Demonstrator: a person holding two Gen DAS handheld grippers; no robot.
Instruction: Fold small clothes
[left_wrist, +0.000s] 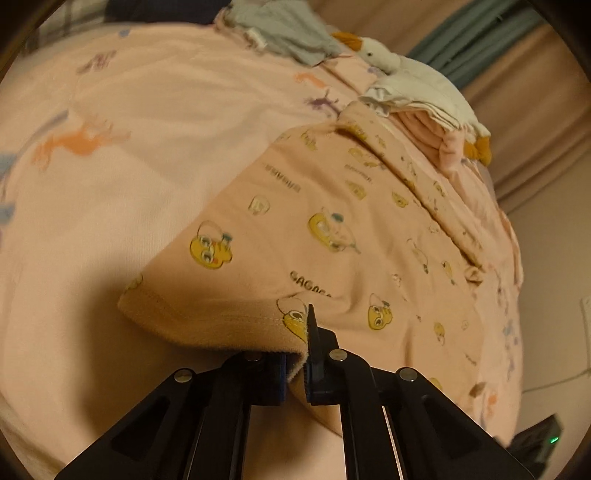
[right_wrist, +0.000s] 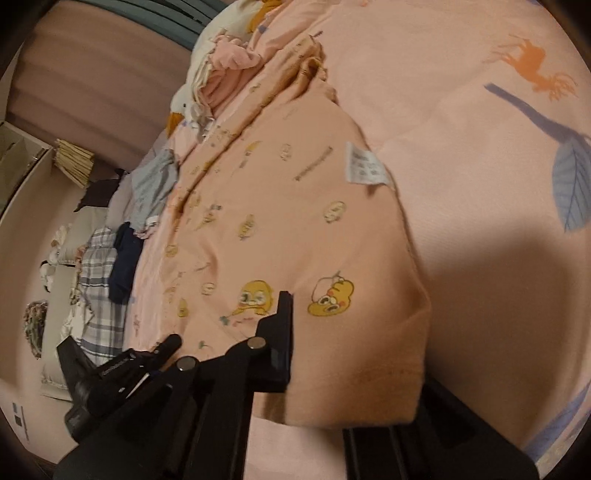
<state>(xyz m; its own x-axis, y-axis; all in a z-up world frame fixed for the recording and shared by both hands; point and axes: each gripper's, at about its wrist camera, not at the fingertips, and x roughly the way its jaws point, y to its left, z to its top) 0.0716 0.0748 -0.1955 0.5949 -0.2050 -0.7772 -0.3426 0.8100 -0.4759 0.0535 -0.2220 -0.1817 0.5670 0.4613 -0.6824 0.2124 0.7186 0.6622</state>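
A small pink garment printed with yellow cartoon ducks (left_wrist: 332, 236) lies spread over a pink bedsheet. My left gripper (left_wrist: 297, 354) is shut on its hemmed edge and lifts that edge off the bed. In the right wrist view the same garment (right_wrist: 288, 229) shows a white care label (right_wrist: 365, 164). My right gripper (right_wrist: 295, 332) is shut on another edge of it; one finger (right_wrist: 280, 332) shows, the other is hidden under the cloth.
A stack of folded clothes with a white goose plush (left_wrist: 413, 88) sits at the far side of the bed. A grey garment (left_wrist: 284, 33) lies beyond. A grey, a navy and a plaid garment (right_wrist: 99, 266) lie on the bed's left. The left gripper's body (right_wrist: 110, 373) shows lower left.
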